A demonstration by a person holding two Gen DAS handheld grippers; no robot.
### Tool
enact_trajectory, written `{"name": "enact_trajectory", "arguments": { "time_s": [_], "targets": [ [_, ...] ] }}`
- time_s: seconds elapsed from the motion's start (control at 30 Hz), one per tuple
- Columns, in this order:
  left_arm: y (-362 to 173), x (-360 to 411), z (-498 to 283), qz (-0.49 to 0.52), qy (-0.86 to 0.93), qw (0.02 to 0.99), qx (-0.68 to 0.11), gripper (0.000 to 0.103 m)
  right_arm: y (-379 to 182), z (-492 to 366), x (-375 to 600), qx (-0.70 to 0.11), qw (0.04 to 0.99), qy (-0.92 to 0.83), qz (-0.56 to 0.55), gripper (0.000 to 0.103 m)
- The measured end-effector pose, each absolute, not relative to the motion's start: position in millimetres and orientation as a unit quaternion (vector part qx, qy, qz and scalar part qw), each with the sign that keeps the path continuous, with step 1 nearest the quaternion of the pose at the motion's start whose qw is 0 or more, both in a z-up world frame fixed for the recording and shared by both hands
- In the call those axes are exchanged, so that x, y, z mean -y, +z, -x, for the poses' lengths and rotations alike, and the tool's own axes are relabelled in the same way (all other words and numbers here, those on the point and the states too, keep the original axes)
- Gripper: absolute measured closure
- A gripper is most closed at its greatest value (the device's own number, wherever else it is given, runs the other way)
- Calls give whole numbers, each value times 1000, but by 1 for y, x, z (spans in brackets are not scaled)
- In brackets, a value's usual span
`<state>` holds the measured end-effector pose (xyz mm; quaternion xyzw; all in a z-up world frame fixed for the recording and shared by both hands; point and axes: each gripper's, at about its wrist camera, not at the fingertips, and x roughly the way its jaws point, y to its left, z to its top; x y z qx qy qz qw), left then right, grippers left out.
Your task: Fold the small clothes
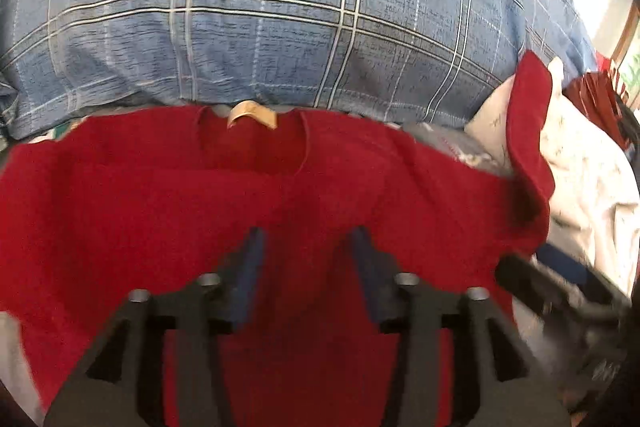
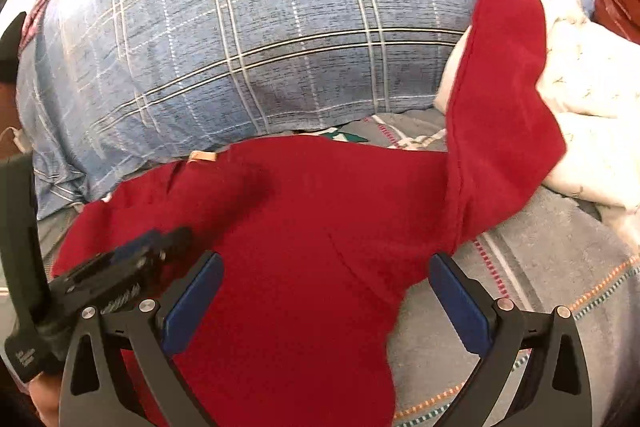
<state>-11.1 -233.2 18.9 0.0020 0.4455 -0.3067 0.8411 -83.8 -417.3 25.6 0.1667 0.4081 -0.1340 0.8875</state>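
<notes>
A small red shirt (image 1: 168, 195) lies spread flat on the bed, its collar with a tan label (image 1: 251, 115) at the far side. One sleeve (image 1: 528, 131) drapes up over a white cloth at the right. My left gripper (image 1: 309, 239) is open, hovering over the shirt's middle. In the right wrist view the same red shirt (image 2: 320, 211) fills the centre and its sleeve (image 2: 504, 75) rises to the right. My right gripper (image 2: 326, 267) is wide open over the shirt's right lower part. The left gripper (image 2: 120, 267) shows at the left of that view.
A blue plaid pillow (image 1: 280, 7) lies just behind the collar, also in the right wrist view (image 2: 280, 39). A crumpled white cloth (image 2: 592, 99) sits at the right. A grey striped bedsheet (image 2: 540, 267) lies under the shirt. The right gripper (image 1: 560, 291) shows at the lower right.
</notes>
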Motion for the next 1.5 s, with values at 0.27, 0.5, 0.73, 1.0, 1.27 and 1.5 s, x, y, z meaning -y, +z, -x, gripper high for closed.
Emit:
{"name": "enact_trajectory", "arguments": {
  "time_s": [0.27,0.5,0.73,1.0,1.27,1.5],
  "targets": [
    [84,118,31,-33,-217,918,-330,25,30,64,391,-404,897,-44,-172,4],
    [50,45,8,-16,-105,926,-362,25,-1,20,389,-448,881,-92,-122,57],
    [53,17,9,28,-69,931,-358,25,14,17,382,-420,901,-62,-90,97],
    [49,47,0,15,-85,930,-357,25,36,22,411,-378,912,-139,-72,97],
    [1,88,-26,-59,-67,907,-411,25,31,37,428,-386,901,-170,-99,58],
    [-12,82,-33,-25,-66,900,-429,22,18,10,375,-424,899,-25,-103,61]
  ]
}}
